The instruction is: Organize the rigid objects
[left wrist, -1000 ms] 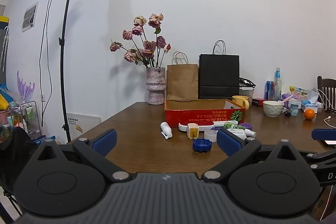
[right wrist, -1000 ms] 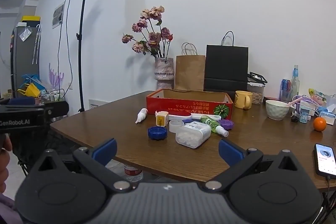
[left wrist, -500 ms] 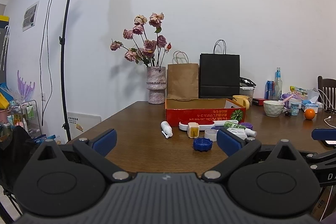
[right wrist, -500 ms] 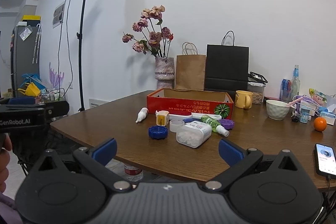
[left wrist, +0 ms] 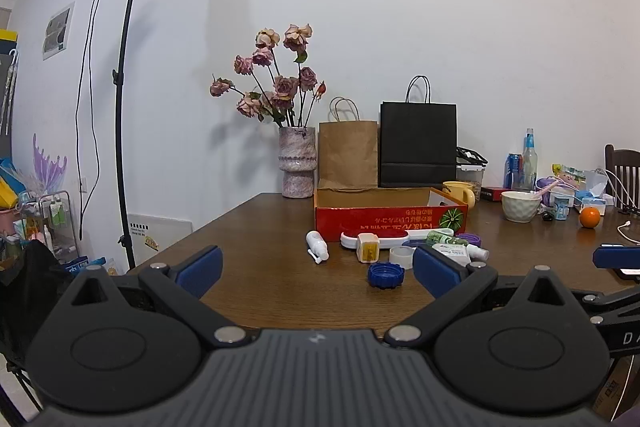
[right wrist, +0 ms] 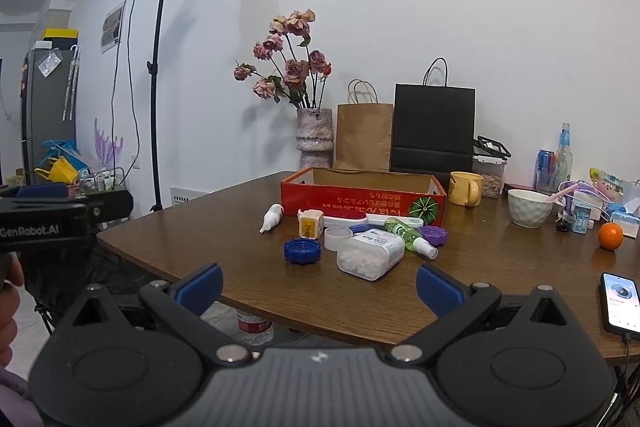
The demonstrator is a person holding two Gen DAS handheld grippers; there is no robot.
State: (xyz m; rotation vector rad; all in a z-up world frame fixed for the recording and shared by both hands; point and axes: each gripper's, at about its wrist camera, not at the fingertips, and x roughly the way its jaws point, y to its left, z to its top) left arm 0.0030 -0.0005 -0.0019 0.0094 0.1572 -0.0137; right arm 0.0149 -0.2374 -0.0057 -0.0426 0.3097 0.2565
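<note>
Almost nothing has shifted since the earlier frames: in the left wrist view our left claw (left wrist: 316,265) hangs spread and empty short of the surface (left wrist: 260,267), while the white spray bottle (left wrist: 317,245), yellow-and-white block (left wrist: 368,247) and blue cap (left wrist: 386,275) lie loose in front of the red box (left wrist: 390,221). In the right wrist view our right claw (right wrist: 319,283) is likewise apart and empty, and the clear pill container (right wrist: 371,253), green spray bottle (right wrist: 410,237) and purple cap (right wrist: 434,235) also sit outside the box. We judge the task barely begun; every item is small, hard plastic.
</note>
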